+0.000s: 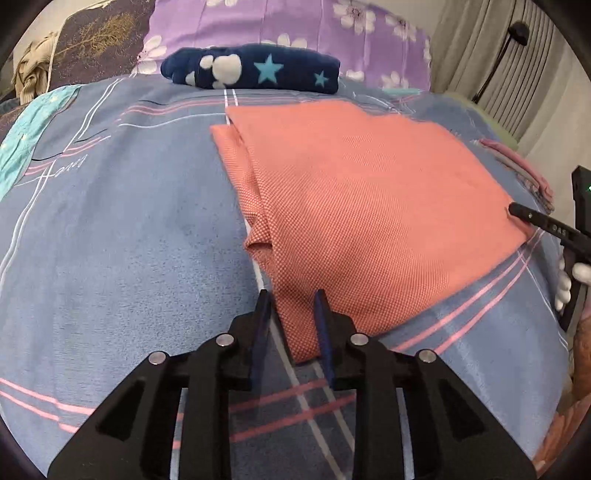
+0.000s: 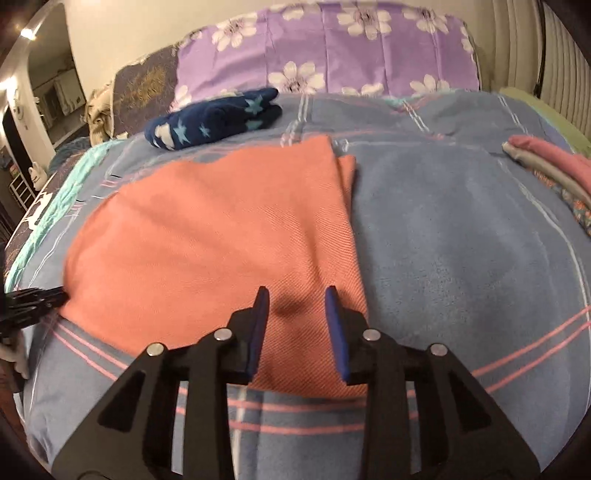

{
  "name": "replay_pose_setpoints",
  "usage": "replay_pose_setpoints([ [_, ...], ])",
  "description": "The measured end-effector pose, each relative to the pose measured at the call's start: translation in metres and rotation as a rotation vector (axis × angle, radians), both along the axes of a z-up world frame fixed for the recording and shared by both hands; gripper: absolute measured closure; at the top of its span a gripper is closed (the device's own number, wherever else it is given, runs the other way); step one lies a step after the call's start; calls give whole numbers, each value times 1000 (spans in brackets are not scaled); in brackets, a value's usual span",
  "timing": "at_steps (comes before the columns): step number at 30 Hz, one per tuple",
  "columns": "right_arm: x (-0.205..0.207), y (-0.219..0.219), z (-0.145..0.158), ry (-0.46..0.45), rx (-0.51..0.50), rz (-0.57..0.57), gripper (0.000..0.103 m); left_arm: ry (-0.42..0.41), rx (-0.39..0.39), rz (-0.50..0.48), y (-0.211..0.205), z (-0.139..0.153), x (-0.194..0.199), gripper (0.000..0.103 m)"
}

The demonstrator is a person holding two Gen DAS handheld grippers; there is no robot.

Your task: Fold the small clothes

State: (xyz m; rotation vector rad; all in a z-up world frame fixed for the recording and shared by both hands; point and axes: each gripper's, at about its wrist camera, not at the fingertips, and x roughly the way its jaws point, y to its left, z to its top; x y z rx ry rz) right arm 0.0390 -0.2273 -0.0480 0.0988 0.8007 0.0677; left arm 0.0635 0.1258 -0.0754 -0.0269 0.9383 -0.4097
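Observation:
A salmon-pink cloth [image 1: 369,206] lies folded flat on the blue striped bedcover [image 1: 122,236]. It also shows in the right wrist view [image 2: 221,236]. My left gripper [image 1: 291,295] is open, its blue fingers straddling the cloth's near left corner. My right gripper [image 2: 297,293] is open, just above the cloth's near right part. The right gripper shows at the cloth's right edge in the left wrist view [image 1: 517,210]. The left gripper shows at the cloth's left edge in the right wrist view [image 2: 55,295].
A folded navy star-print garment [image 1: 255,68] lies at the back by a purple flowered pillow [image 1: 295,26]. A stack of folded pink and grey clothes [image 2: 550,166] sits at the bed's right. Curtains [image 1: 491,48] hang at right.

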Motion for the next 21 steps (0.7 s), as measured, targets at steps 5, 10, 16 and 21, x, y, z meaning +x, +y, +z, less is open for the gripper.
replay_pose_setpoints([
  [5,-10,1,0,13,-64,-23,59,8,-1,21,6,6,-8,77],
  [10,-30,42,10,-24,-174,29,57,-37,-48,64,18,22,-16,77],
  [16,-62,169,14,-175,-369,426,54,-66,-152,186,53,32,-13,75],
  [21,-75,258,-6,-257,-564,662,49,-12,-239,259,78,13,-20,73],
])
